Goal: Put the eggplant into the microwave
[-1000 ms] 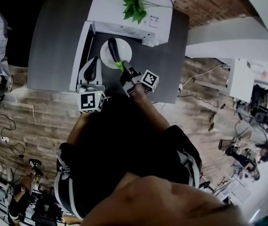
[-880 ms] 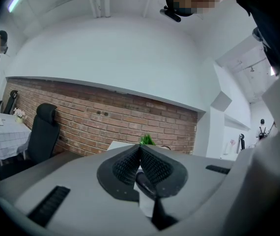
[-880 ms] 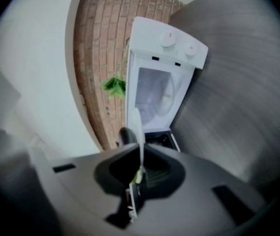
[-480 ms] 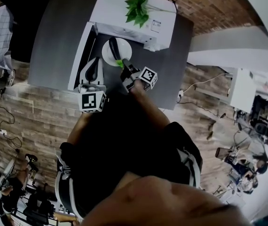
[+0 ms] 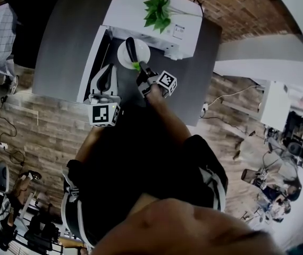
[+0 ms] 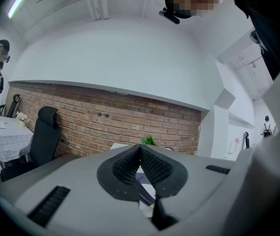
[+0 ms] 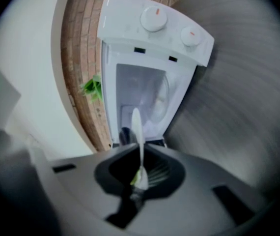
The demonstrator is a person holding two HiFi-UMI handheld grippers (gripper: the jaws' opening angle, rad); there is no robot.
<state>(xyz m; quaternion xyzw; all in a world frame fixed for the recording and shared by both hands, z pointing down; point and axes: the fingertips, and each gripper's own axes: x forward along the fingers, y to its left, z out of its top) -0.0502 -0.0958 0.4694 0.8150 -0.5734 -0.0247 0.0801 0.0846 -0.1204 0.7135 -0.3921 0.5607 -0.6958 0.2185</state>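
A dark eggplant (image 5: 131,49) with a green stem lies on a white plate (image 5: 124,57). My right gripper (image 5: 142,73) is shut on the plate's near rim and holds it at the mouth of the open white microwave (image 5: 157,25). In the right gripper view the plate (image 7: 138,132) stands edge-on between the jaws, with the eggplant (image 7: 125,134) dark on its left and the microwave's cavity (image 7: 142,100) straight ahead. My left gripper (image 5: 104,78) is shut on nothing, just left of the plate and beside the open door (image 5: 90,62). Its pads (image 6: 125,166) meet.
The microwave stands on a grey table (image 5: 66,41) against a brick wall, with a green plant (image 5: 158,10) on top. Its door swings out to the left. A black chair (image 6: 44,136) and a checked table stand off to the left.
My right gripper has carried the plate and eggplant forward and a little lower, closer to the microwave's opening. The left gripper has stayed where it was.
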